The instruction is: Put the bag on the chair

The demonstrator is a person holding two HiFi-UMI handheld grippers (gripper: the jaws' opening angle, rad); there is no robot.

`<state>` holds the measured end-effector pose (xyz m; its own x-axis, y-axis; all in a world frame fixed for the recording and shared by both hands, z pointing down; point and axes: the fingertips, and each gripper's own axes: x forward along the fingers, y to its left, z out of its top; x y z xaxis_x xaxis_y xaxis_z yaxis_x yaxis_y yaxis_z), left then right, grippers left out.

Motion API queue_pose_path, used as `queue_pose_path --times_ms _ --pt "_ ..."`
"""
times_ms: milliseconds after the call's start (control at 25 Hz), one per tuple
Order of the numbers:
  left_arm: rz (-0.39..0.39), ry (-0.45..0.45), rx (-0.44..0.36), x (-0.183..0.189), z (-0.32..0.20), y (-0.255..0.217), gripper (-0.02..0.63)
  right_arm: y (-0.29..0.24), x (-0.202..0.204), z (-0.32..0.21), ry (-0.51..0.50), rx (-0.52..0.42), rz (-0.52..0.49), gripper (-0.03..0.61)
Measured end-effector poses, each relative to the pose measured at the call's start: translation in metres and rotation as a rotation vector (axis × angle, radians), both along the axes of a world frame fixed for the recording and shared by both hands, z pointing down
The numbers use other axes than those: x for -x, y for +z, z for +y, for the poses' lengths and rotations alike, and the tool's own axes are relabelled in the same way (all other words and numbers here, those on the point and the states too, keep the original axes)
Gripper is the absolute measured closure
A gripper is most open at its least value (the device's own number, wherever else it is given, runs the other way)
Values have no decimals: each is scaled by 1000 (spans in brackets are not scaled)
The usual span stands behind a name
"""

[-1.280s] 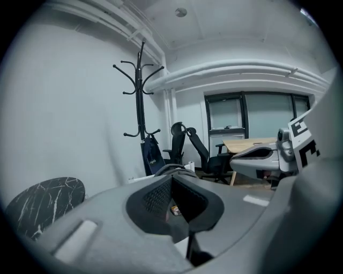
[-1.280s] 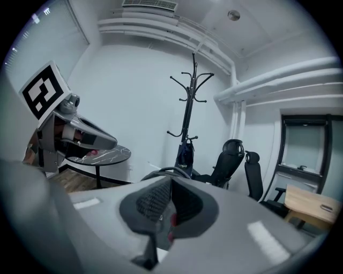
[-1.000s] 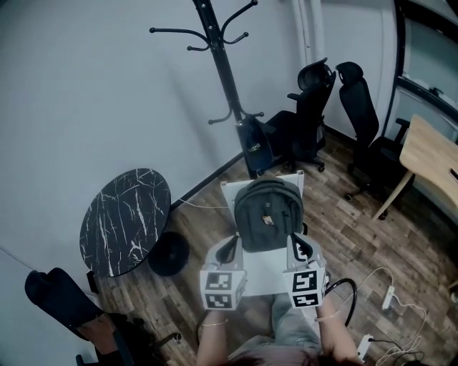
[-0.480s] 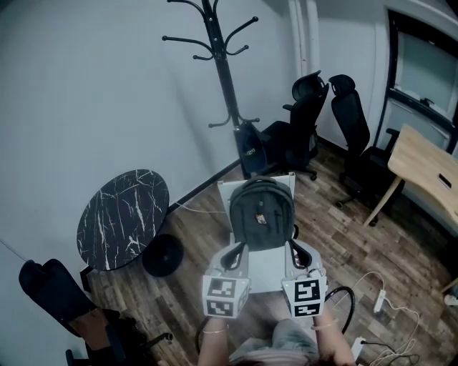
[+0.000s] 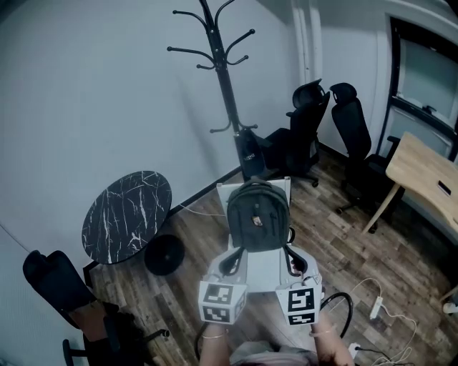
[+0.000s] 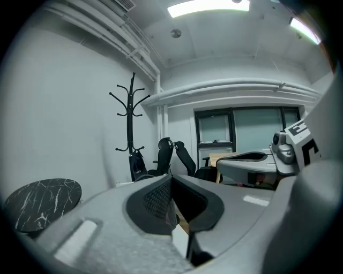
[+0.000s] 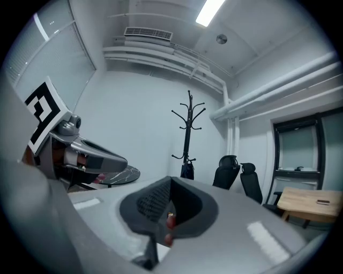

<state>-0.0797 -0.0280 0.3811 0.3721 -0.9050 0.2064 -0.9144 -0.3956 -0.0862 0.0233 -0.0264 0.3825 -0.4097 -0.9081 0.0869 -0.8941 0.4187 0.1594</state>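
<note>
Wood-floor room: bag (image 5: 257, 214) upright on chair (image 5: 268, 270), dead ahead of left gripper (image 5: 232, 260) and right gripper (image 5: 290, 259), both closed, empty.

The bag (image 5: 257, 218) is dark grey, the chair (image 5: 263, 266) white, the round table (image 5: 127, 214) black with white marble veining.

Right claw (image 7: 170, 187), jaws closed together; beyond it, coat stand (image 7: 188, 134) against the wall, office chairs (image 7: 228, 172) at right.

office: black swivel chairs (image 5: 309, 114), wooden desk (image 5: 422, 171), coat stand (image 5: 224, 71) by wall, ceiling strip lights (image 6: 208, 7) overhead
</note>
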Motion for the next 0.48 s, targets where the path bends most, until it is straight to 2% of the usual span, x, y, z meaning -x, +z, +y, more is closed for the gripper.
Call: queue_pose_path --times_ms 480 --pt "3 -30 -11 -39 59 -16 603 -14 -39 53 -43 -14 13 575"
